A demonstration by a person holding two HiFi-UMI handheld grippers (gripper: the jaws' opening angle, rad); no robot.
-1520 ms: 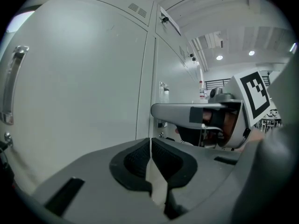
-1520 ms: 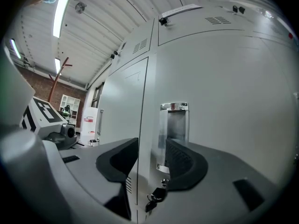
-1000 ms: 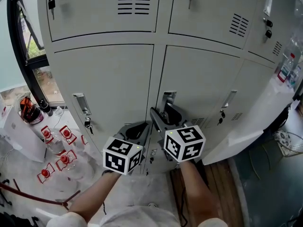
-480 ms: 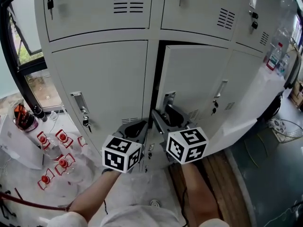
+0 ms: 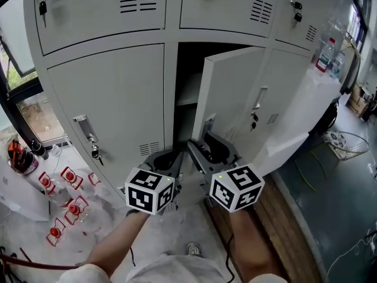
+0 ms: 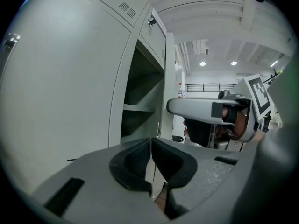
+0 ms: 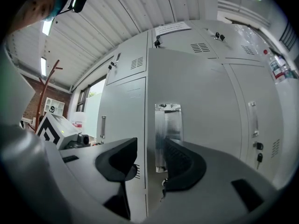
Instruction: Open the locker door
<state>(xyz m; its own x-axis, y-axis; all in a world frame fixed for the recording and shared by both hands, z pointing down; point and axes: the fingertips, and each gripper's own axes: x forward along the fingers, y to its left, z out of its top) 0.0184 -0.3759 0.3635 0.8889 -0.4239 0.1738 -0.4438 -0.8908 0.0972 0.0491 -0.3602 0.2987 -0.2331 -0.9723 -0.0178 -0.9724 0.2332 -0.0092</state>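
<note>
— Where's the door?
— The locker door [image 5: 230, 93] stands part open, dead ahead of my right gripper [image 5: 205, 147]. Its jaws are pinched on the door's upright free edge, by the handle plate [image 7: 167, 134]. The hinges lie to the right.
— And the left?
— My left gripper [image 5: 172, 158] is just beside, jaws pressed together, empty. I judge there's room to swing the door rightward until the neighbouring locker [image 5: 277, 81] stops it.

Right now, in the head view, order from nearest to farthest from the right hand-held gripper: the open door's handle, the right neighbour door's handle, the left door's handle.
1. The open door's handle, gripped by the right hand-held gripper.
2. The right neighbour door's handle, to its right.
3. The left door's handle, far left.
</note>
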